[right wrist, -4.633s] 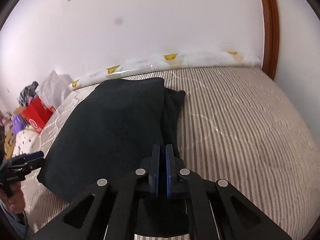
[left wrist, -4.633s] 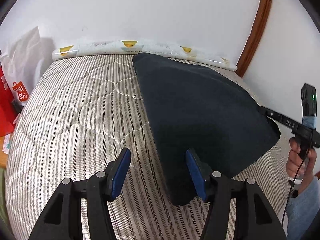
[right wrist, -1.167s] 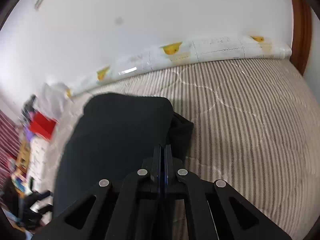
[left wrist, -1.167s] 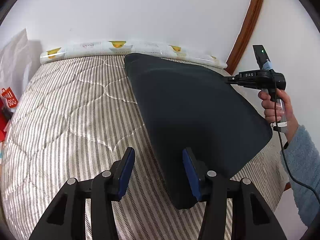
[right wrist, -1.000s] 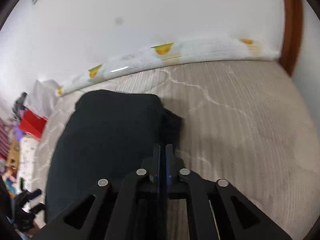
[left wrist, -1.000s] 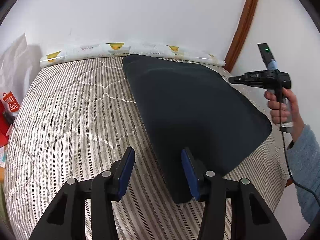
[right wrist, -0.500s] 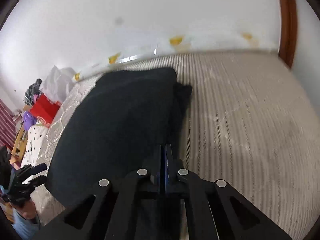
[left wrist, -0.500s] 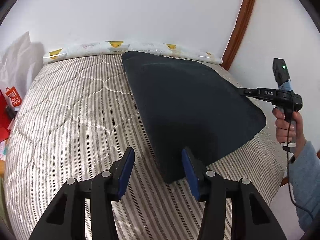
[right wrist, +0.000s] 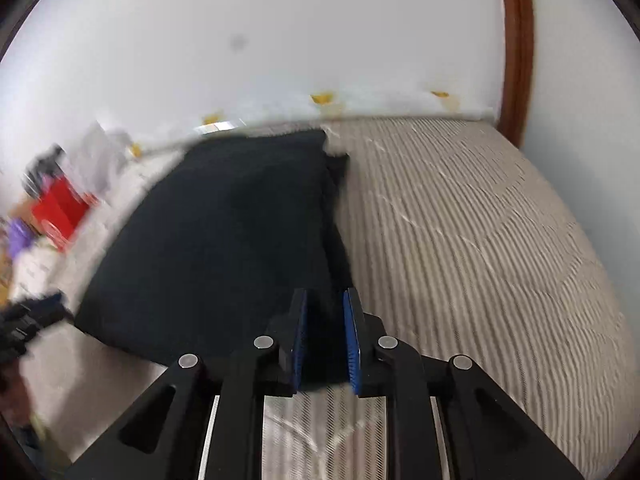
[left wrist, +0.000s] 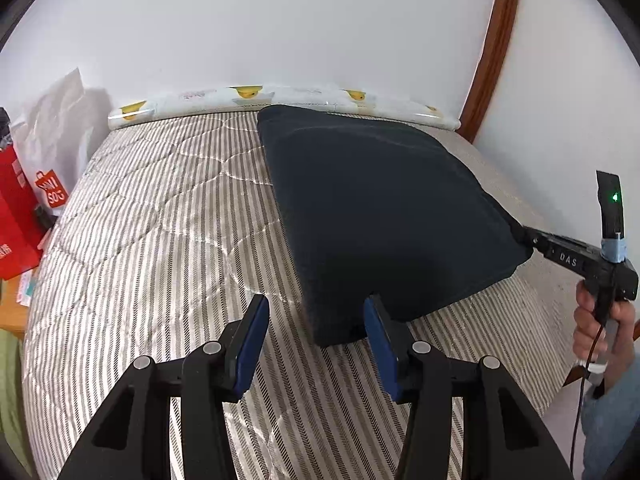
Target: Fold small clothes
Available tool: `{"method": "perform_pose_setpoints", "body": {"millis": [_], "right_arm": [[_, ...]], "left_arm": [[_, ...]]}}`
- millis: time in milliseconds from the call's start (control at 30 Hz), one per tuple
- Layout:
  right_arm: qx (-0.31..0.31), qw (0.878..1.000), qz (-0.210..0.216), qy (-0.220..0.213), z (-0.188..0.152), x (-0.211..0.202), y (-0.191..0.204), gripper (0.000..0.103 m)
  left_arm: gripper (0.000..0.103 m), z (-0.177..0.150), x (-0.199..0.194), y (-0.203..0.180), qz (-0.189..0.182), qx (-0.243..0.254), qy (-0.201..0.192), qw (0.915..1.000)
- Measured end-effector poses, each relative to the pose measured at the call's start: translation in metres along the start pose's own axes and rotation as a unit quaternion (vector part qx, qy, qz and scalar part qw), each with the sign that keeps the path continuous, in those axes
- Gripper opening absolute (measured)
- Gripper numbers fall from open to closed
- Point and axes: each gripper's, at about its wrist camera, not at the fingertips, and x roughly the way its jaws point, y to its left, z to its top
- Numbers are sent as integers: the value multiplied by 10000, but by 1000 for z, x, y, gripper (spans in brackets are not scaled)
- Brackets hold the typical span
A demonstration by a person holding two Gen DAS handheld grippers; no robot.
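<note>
A folded dark navy garment (left wrist: 384, 208) lies flat on the striped quilted bed (left wrist: 160, 232). My left gripper (left wrist: 316, 320) is open just short of the garment's near corner, its right finger touching the edge. In the left wrist view my right gripper (left wrist: 524, 236) meets the garment's right corner. In the right wrist view the right gripper (right wrist: 325, 324) has its jaws parted, with the near edge of the garment (right wrist: 224, 240) between them. That view is blurred by motion.
A white bolster with yellow ducks (left wrist: 280, 98) lies along the wall at the bed's far edge. A red shopping bag (left wrist: 24, 208) and a white bag stand left of the bed. A brown door frame (left wrist: 492, 48) rises at the right.
My right gripper was shut on the garment's edge and now has its jaws parted. It swung from high over the bed down to the garment's right corner. The left gripper stayed open.
</note>
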Motion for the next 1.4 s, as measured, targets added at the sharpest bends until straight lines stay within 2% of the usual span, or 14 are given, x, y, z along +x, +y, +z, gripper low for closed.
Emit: {"method": "perform_pose_setpoints", "body": {"millis": [133,367,433,500,633,733,767,833,933,1033,1100,1233,1400], "right_arm": [[292,9994,-179,62,-12,-11,-5,20],[388,9979,-505,-121,-18,-52,6,27],[402,9979,-483,-150,-19,-64,9,34],[326,9977,-554,-226,-16,-78,17,45],[169,9958,-760,-474,-12,-115,37,57],[122,9960,-658,-597,-12,-142,48,74],[135,9953,-661,-697,-14,-155,53,77],[189,9943,-654,-818,-19,-170,57,77],[283,9941,-625,-842,-28,-191,61,82],[377,9940,-520,-881,-40,-207,63,91],[367,9942,-446,-909,-46,-214,65,101],[183,9933,-784,-830,-55,-220,72,103],[111,9938,-794,-776,-58,-221,74,103]], "left_arm": [[47,-3,-6,-4,42,-121,13,9999],[47,-1,-28,-13,219,-207,-135,9995],[47,-1,-36,-15,268,-272,-175,9991],[48,-1,-45,-18,286,-325,-230,9988],[68,-4,-75,-28,337,-345,-487,9976],[72,-9,-93,-37,464,-295,-598,9967],[73,-12,-101,-39,493,-292,-647,9963],[76,-16,-113,-42,534,-322,-727,9954],[80,-24,-131,-45,570,-380,-801,9944],[83,-33,-144,-49,686,-338,-836,9936],[84,-37,-151,-51,735,-281,-836,9934],[86,-40,-156,-53,794,-285,-857,9927],[87,-41,-159,-51,773,-352,-905,9923]]}}
